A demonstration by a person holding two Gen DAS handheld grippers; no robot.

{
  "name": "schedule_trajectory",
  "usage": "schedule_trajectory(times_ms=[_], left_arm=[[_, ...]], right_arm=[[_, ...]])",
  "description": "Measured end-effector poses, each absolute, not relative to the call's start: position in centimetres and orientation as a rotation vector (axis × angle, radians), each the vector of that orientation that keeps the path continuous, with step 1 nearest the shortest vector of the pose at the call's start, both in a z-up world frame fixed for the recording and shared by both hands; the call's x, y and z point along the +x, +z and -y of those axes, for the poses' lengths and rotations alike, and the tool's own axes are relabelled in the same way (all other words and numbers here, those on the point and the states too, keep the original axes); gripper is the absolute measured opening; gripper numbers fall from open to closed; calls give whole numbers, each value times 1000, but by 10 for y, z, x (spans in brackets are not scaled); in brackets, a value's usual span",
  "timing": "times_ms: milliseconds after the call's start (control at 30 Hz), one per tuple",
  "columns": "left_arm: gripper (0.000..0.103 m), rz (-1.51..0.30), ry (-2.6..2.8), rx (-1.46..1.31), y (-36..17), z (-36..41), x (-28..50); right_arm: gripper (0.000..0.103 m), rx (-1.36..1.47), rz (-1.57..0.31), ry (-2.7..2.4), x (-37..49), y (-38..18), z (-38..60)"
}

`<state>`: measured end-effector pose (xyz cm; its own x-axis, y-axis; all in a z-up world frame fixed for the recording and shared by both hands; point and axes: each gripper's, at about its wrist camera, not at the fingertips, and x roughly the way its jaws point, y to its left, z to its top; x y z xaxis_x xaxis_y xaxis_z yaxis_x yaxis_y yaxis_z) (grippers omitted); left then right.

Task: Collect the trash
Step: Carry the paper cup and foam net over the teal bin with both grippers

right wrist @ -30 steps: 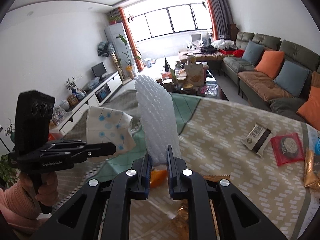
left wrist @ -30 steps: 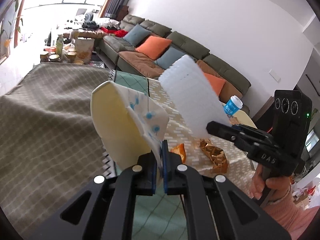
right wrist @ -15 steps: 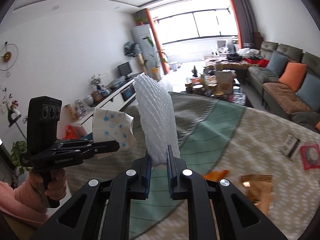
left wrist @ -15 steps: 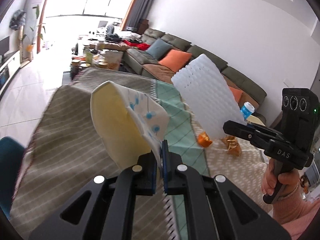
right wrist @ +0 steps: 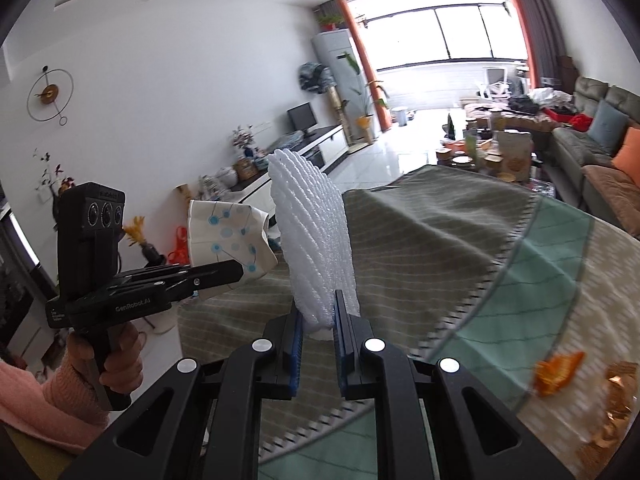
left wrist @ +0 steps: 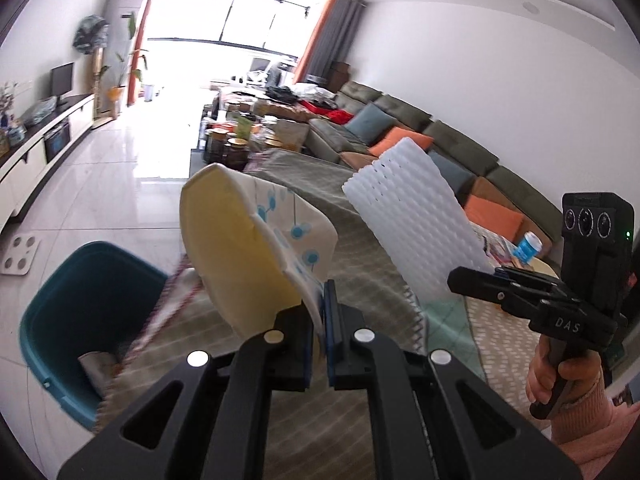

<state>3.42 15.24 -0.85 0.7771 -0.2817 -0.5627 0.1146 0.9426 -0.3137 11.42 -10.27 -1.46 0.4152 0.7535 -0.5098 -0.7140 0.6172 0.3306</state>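
Observation:
My left gripper (left wrist: 319, 300) is shut on a crushed paper cup (left wrist: 248, 248), cream inside with blue dots outside; it also shows in the right wrist view (right wrist: 228, 240). My right gripper (right wrist: 316, 312) is shut on a white foam fruit net (right wrist: 312, 240), held upright; the net also shows in the left wrist view (left wrist: 416, 224). A teal trash bin (left wrist: 80, 320) stands on the floor at lower left, beside the table edge, below and left of the cup. Both grippers are held above the table's left end.
The table (right wrist: 440, 248) has an olive and green patterned cloth. An orange wrapper (right wrist: 558, 366) and a gold wrapper (right wrist: 616, 404) lie on it at right. A blue-capped bottle (left wrist: 528, 246) stands far right. A sofa (left wrist: 420, 148) and cluttered coffee table (left wrist: 248, 136) lie beyond.
Both grippers have swung left with their loads, away from the wrappers toward the table's end. The teal bin has come into the left wrist view.

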Motion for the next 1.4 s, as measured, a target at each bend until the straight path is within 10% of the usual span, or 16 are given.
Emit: schedule_trajectory(times_ms=[1400], left_arm=[[7,-649,102,-357,-22,-268,-2]], right_arm=[[14,-4,-819,1173,144,-31,-77]])
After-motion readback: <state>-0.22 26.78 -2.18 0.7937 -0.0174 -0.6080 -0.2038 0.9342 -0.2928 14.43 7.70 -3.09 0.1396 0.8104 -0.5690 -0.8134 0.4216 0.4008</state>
